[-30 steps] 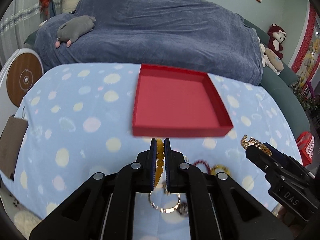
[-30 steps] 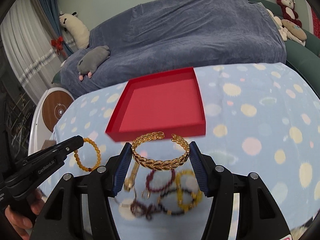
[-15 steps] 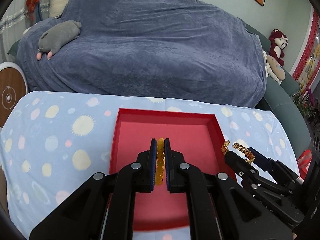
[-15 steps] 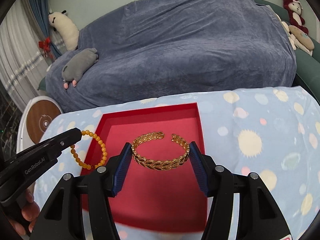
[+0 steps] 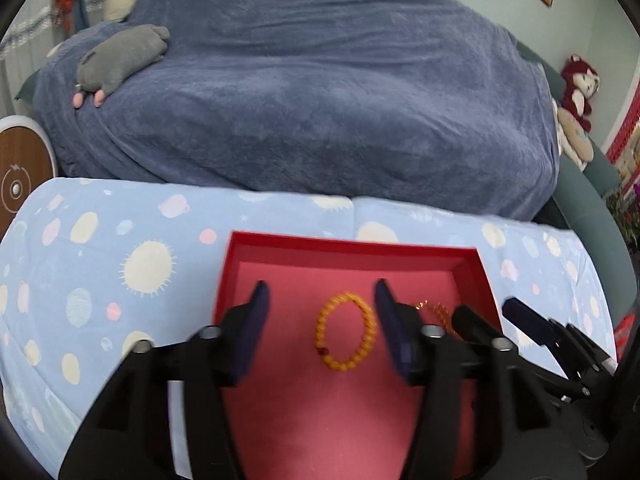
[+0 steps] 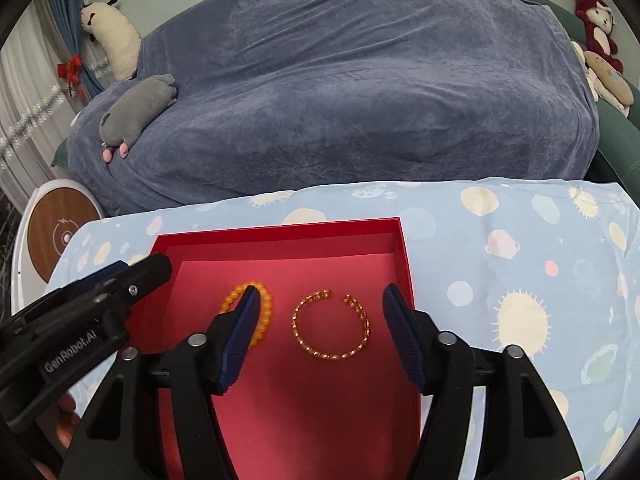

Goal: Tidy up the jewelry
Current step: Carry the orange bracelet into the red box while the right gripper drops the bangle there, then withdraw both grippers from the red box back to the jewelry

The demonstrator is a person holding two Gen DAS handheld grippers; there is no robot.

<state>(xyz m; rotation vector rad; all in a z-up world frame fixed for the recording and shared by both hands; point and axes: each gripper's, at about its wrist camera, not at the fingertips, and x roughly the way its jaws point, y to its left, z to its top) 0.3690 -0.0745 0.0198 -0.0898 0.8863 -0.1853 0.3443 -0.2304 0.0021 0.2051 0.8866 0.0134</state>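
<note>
A red tray (image 5: 352,245) (image 6: 280,230) sits on the spotted blue cloth. An orange bead bracelet (image 5: 346,331) (image 6: 264,312) lies on the tray floor, between the spread fingers of my left gripper (image 5: 322,322), whose jaws are opening and do not touch it. A gold leaf-pattern cuff bangle (image 6: 331,326) (image 5: 438,312) lies flat to its right, between the fingers of my right gripper (image 6: 320,322). Those jaws are opening too, and the pads stand clear of the bangle. Each gripper shows at the edge of the other's view.
The table wears a light blue cloth (image 6: 520,260) with pale dots. Behind it stands a sofa under a dark blue cover (image 5: 320,100) with a grey plush toy (image 5: 120,60). A round white and wood device (image 6: 56,232) stands at the left.
Both grippers moved forward over the red tray and sank toward it. The left jaws opened and the bead bracelet dropped onto the tray. The right jaws widened and the gold bangle now lies flat.
</note>
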